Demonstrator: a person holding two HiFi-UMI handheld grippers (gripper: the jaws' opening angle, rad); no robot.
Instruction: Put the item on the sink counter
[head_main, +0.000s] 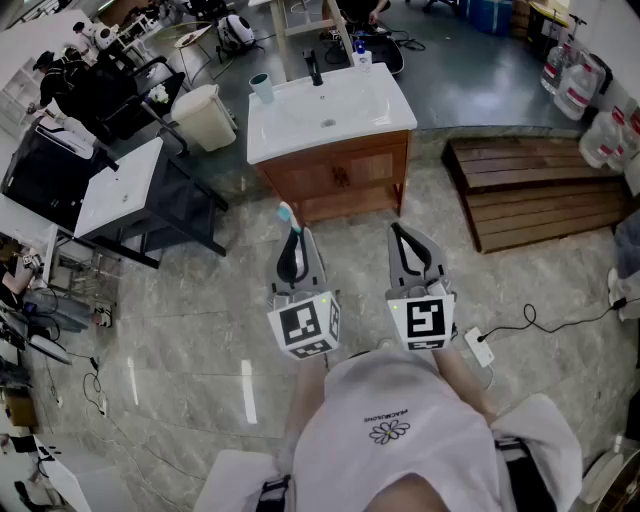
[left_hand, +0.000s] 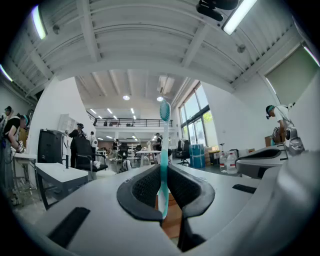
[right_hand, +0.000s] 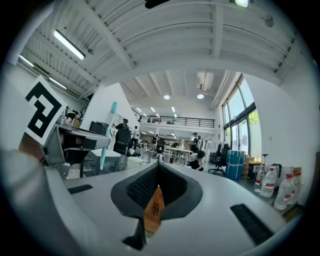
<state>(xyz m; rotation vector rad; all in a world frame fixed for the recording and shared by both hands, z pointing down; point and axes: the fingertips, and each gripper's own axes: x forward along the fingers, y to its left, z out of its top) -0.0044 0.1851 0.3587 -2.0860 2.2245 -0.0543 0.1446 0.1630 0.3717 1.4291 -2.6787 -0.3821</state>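
Two grippers show in the head view, side by side over the grey floor (head_main: 200, 330), both pointing toward the sink counter (head_main: 290, 140), which stands well ahead of them; my left gripper (head_main: 294, 242) carries a teal-and-white toothbrush (head_main: 288, 214), its head projecting past the jaw tips; my right gripper (head_main: 404, 240) sits just beside it, jaws drawn to a point. The counter has a white top on a wooden cabinet; a black faucet (head_main: 315, 68) stands behind the basin and a teal cup (head_main: 261, 88) at the top's left corner.

In the left gripper view, my left gripper (left_hand: 165, 187) has its pads clamped on the toothbrush (left_hand: 163, 160) handle; the brush stands upright, bristle head at the top, well short of the counter.

In the right gripper view, my right gripper (right_hand: 157, 172) has its jaws closed together with nothing between them; the wooden cabinet front shows through the gap below the tips; the toothbrush (right_hand: 107, 135) appears at the left, upright.
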